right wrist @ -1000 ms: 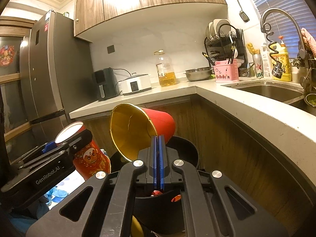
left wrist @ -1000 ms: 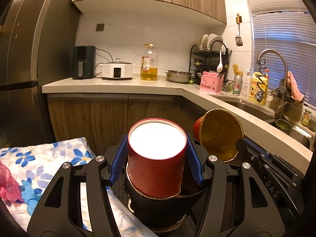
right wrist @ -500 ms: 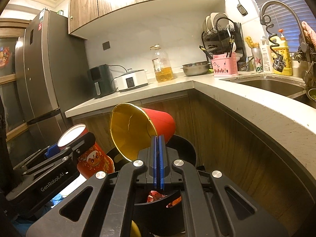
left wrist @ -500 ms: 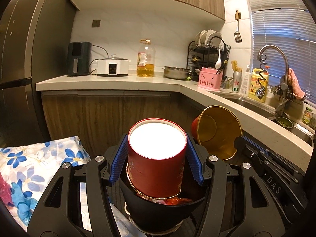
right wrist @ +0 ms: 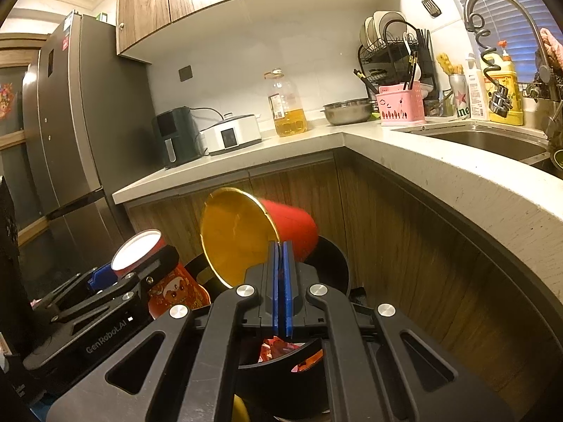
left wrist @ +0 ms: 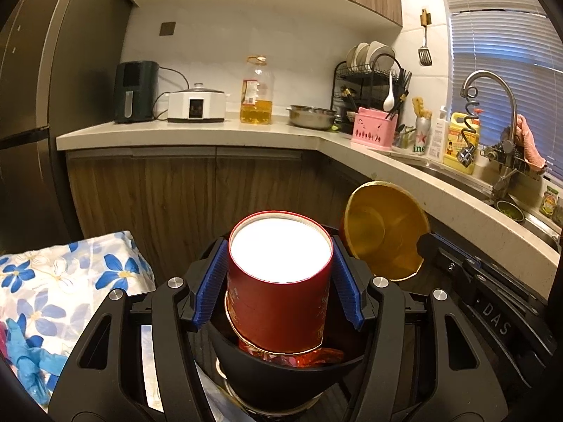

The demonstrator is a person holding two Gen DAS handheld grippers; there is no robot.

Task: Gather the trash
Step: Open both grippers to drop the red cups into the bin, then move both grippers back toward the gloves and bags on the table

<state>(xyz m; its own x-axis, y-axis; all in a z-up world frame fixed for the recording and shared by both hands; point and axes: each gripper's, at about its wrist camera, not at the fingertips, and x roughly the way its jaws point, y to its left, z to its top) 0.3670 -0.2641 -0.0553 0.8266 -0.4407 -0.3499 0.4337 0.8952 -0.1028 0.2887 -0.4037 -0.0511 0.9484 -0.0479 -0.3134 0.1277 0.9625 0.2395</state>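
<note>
Holding a red cylindrical tin (left wrist: 279, 281) squarely between its blue pads, the left gripper (left wrist: 279, 283) has come lower and a little nearer the black trash bin (left wrist: 281, 376) over the last second; the tin's gold-rimmed bottom edge now sits just inside the bin's mouth, where earlier it hung above the rim. Red wrappers (left wrist: 309, 357) show in the bin beneath it.

Beside it, the right gripper (right wrist: 281, 292) has its jaws pinched nearly together on the rim of a red cup (right wrist: 260, 239) with a gold lining, tilted on its side above the far part of the same bin. It too has dropped slightly, and more of the bin's inside shows below it than before.

Beyond the bin runs the wooden cabinet front under the bench (left wrist: 197, 133), with a floral cloth (left wrist: 70, 274) at the left.

Both pieces of trash look almost delivered; to my eye the next thing wanted is simply a release over the opening, the tin first since it is deepest in.
</note>
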